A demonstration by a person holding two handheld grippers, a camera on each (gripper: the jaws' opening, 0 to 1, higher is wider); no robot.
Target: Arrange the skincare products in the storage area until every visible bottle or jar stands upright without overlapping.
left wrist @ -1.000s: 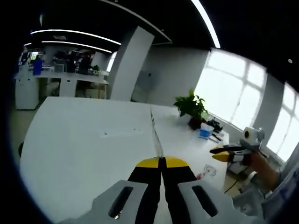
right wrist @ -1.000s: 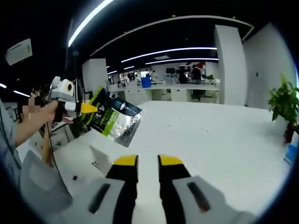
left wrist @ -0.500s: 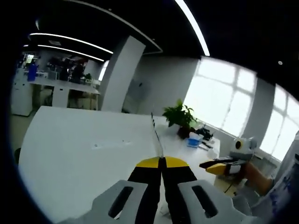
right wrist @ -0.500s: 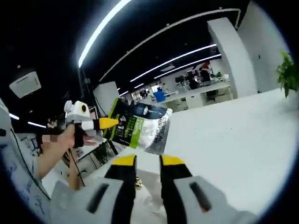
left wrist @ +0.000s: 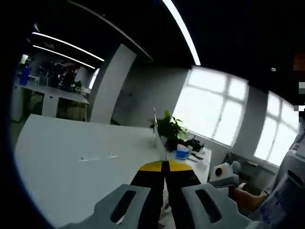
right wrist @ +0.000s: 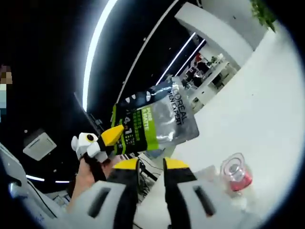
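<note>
White bench (left wrist: 71, 152) spans your open-plan office. Your left gripper (left wrist: 164, 164) clamps a silver-and-green foil sachet (right wrist: 155, 119) aloft; your right gripper (right wrist: 150, 164) stands slightly parted, holding nothing. Clear pink-based jar (right wrist: 234, 174) stands upright near the bench edge.

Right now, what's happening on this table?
A person is working with tongs in each hand. The left tongs are shut on a silver and green sachet and hold it up in the air, above the white table. The right tongs are open and hold nothing. A small clear jar with pink contents stands on the table close to the right tongs.
</note>
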